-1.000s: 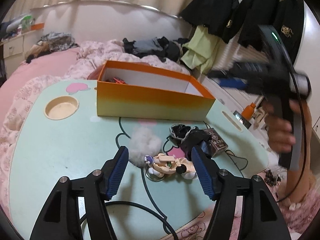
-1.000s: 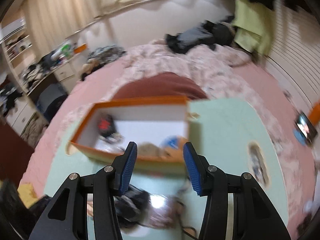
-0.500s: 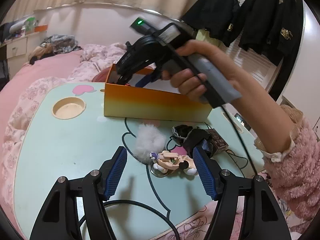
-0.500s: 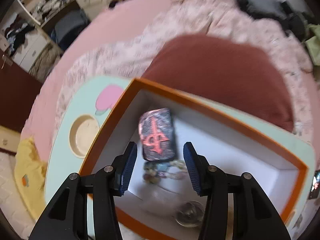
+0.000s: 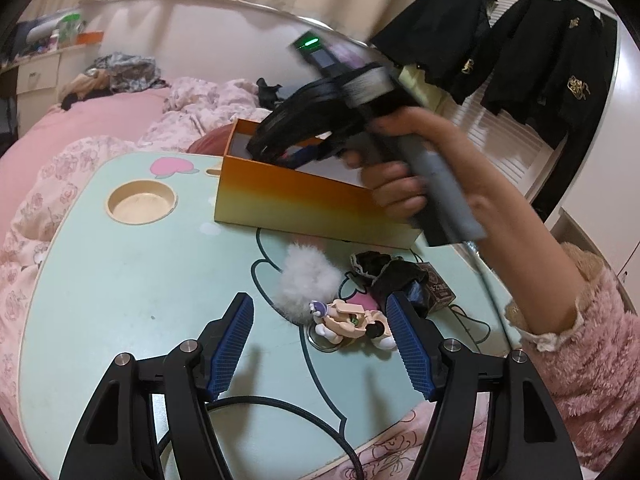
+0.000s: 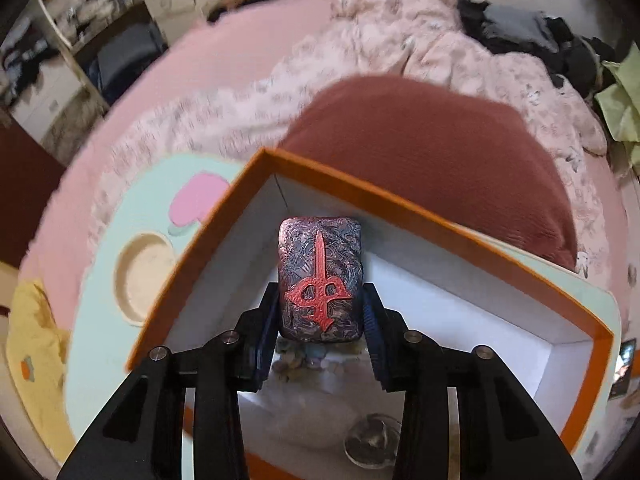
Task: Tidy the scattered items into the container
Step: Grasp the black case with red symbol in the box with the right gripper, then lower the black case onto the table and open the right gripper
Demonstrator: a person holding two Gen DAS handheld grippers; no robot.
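An orange box (image 5: 288, 200) with a white inside (image 6: 460, 312) stands at the far side of the mint table (image 5: 120, 280). My right gripper (image 6: 320, 294) reaches down into the box's left corner. Its jaws are closing, and the pads lie against both sides of a dark case with a red emblem (image 6: 320, 256). In the left wrist view a hand holds that right gripper (image 5: 296, 156) over the box. My left gripper (image 5: 320, 308) hovers open low over the table. Just ahead of it lie a small figure toy (image 5: 352, 320), a white pompom (image 5: 306, 280) and black fabric (image 5: 384, 272).
A small dark carton (image 5: 438, 290) lies right of the fabric. Beads (image 6: 304, 360) and a round clear item (image 6: 372, 440) lie in the box. The table has a round cup hollow (image 5: 141, 202); a black cable (image 5: 280, 404) crosses its near edge. Pink bedding surrounds the table.
My right gripper swung from beside the table to over the box, dipped into it, and its jaws narrowed onto the dark case. The left gripper stayed put.
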